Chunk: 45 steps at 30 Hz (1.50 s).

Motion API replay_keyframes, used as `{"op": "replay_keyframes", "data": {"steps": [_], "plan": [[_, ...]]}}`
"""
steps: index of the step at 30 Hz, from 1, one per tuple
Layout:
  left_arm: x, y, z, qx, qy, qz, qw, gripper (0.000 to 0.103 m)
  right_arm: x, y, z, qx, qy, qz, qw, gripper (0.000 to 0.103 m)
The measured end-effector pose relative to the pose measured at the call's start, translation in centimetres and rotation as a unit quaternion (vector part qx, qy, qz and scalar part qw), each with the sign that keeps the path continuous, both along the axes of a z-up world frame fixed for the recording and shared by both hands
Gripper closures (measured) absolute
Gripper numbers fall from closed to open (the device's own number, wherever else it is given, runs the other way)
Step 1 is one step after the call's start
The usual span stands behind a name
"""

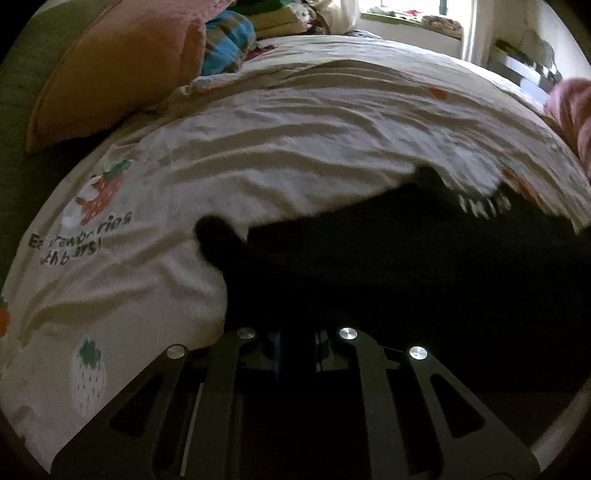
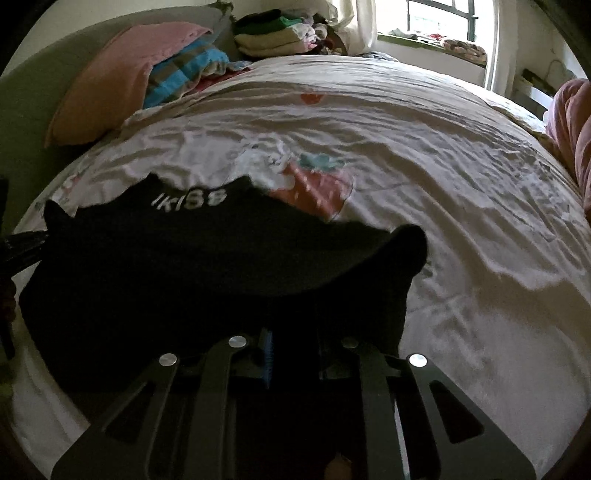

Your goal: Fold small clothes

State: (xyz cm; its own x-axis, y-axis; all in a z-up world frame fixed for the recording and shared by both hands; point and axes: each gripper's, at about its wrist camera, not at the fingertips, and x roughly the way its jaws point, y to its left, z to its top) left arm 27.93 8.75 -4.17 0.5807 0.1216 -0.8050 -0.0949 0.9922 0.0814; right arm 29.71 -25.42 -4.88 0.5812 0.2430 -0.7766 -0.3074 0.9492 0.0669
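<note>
Across the near part of the bed lies the black garment (image 1: 388, 266), a small dark piece with white lettering along its far edge, spread over the strawberry-print sheet (image 1: 258, 147). I have one near corner in each hand: the left gripper (image 1: 297, 343) is pressed together with the black cloth bunched right over its tips, and the right gripper (image 2: 295, 350) is likewise nipped onto the fabric at the other side, so both read to me as pinching the garment, though the dark cloth hides the pads themselves. To fold it well, I judge I should lift both corners together and level, carrying the near hem away from me toward the lettered edge so the halves meet squarely. Keeping the two hands equally far apart matters, or the fold line will skew. Two little points of fabric stick up at the garment's outer ends; I want those tucked flat, not trapped in the crease. The sheet beneath is rumpled and soft, so I must not pinch it along with the cloth. Farther off, the pink pillow (image 2: 110, 85), the striped blanket (image 2: 184, 70) and the stack of folded clothes (image 2: 280, 33) sit well clear.
</note>
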Motion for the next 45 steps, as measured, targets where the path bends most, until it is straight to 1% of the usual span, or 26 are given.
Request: {"op": "replay_keyframes", "data": {"steps": [3, 5, 6, 7, 8, 9, 11, 13, 14, 16, 17, 18, 20, 22, 23, 24, 26, 27, 28, 29, 31, 34, 36, 37, 41, 45], "plan": [[1.4, 1.1, 0.5, -0.013, -0.001, 0.018, 0.9998, 0.097, 1.4, -0.4, 0.4, -0.001, -0.008, -0.019, 1.0, 0.089], [1.8, 2.0, 1.1, -0.025, -0.006, 0.027, 0.9993, 0.097, 2.2, -1.1, 0.7, 0.007, -0.011, -0.036, 0.999, 0.089], [1.8, 2.3, 1.3, -0.029, -0.01, 0.031, 0.999, 0.095, 2.4, -1.3, 0.8, 0.004, -0.014, -0.043, 0.999, 0.089], [1.7, 2.7, 1.6, -0.034, -0.014, 0.034, 0.9987, 0.088, 2.4, -1.6, 0.9, 0.0, -0.018, -0.048, 0.999, 0.088], [1.5, 3.4, 1.8, -0.044, -0.018, 0.039, 0.9981, 0.085, 2.3, -1.9, 1.2, 0.0, -0.027, -0.052, 0.998, 0.088], [1.4, 3.9, 1.8, -0.05, -0.021, 0.045, 0.9975, 0.082, 2.2, -2.1, 1.3, 0.0, -0.032, -0.056, 0.998, 0.087], [1.1, 4.9, 1.5, -0.057, -0.017, 0.062, 0.9963, 0.082, 2.3, -2.5, 1.3, -0.005, -0.036, -0.063, 0.997, 0.084], [1.1, 5.8, 0.7, -0.071, -0.007, 0.073, 0.9948, 0.082, 2.6, -2.9, 1.1, -0.011, -0.03, -0.07, 0.997, 0.077], [1.1, 6.0, 0.4, -0.076, -0.002, 0.073, 0.9944, 0.081, 2.7, -3.1, 1.0, -0.011, -0.026, -0.076, 0.997, 0.071], [1.2, 5.9, -0.2, -0.075, 0.005, 0.072, 0.9945, 0.075, 3.0, -3.6, 0.8, 0.0, -0.015, -0.081, 0.997, 0.069], [1.3, 5.8, -0.3, -0.075, 0.006, 0.069, 0.9947, 0.074, 3.2, -3.6, 0.7, -0.001, -0.014, -0.083, 0.996, 0.068], [1.4, 5.7, -0.4, -0.075, 0.006, 0.068, 0.9948, 0.074, 3.4, -3.6, 0.6, -0.003, -0.009, -0.081, 0.997, 0.066], [1.7, 5.5, -0.6, -0.08, 0.006, 0.065, 0.9946, 0.074, 3.8, -3.6, 0.3, 0.001, 0.002, -0.076, 0.997, 0.066], [2.0, 5.5, -0.7, -0.08, 0.005, 0.064, 0.9947, 0.074, 4.3, -3.7, 0.1, 0.011, 0.012, -0.074, 0.997, 0.066], [2.2, 5.4, -0.7, -0.079, 0.004, 0.064, 0.9948, 0.074, 4.4, -3.6, 0.0, 0.015, 0.013, -0.074, 0.997, 0.072], [2.2, 5.3, -0.8, -0.079, 0.002, 0.062, 0.9949, 0.075, 4.4, -3.6, 0.0, 0.018, 0.013, -0.074, 0.997, 0.082], [2.3, 5.2, -1.0, -0.079, 0.0, 0.056, 0.9953, 0.082, 4.4, -3.5, 0.0, 0.017, 0.01, -0.073, 0.997, 0.09], [2.4, 5.0, -1.1, -0.085, -0.001, 0.049, 0.9952, 0.098, 4.2, -3.5, 0.1, 0.017, 0.003, -0.072, 0.997, 0.093], [2.3, 4.8, -1.1, -0.087, -0.002, 0.043, 0.9953, 0.1, 4.0, -3.6, 0.3, 0.022, -0.001, -0.073, 0.997, 0.094], [2.2, 4.4, -0.8, -0.067, -0.006, 0.041, 0.9969, 0.101, 3.8, -3.8, 0.6, 0.033, -0.005, -0.077, 0.996, 0.096], [2.0, 4.2, 0.0, -0.059, -0.022, 0.038, 0.9973, 0.102, 3.6, -4.2, 1.1, 0.049, -0.012, -0.082, 0.995, 0.096], [1.6, 4.9, 1.6, -0.073, -0.051, 0.045, 0.995, 0.102, 3.4, -5.0, 2.3, 0.074, -0.029, -0.091, 0.993, 0.097], [1.6, 5.4, 2.4, -0.08, -0.062, 0.053, 0.9934, 0.102, 3.4, -5.1, 2.8, 0.078, -0.04, -0.093, 0.992, 0.097], [1.8, 5.5, 2.4, -0.08, -0.063, 0.054, 0.9934, 0.102, 3.5, -5.1, 2.7, 0.073, -0.041, -0.095, 0.992, 0.097], [2.2, 5.0, 1.3, -0.051, -0.053, 0.054, 0.9958, 0.102, 3.8, -4.7, 1.5, 0.045, -0.034, -0.102, 0.993, 0.097], [1.9, 5.0, 0.1, -0.047, -0.041, 0.056, 0.9965, 0.102, 3.6, -4.9, 0.5, 0.032, -0.023, -0.119, 0.992, 0.096]]}}
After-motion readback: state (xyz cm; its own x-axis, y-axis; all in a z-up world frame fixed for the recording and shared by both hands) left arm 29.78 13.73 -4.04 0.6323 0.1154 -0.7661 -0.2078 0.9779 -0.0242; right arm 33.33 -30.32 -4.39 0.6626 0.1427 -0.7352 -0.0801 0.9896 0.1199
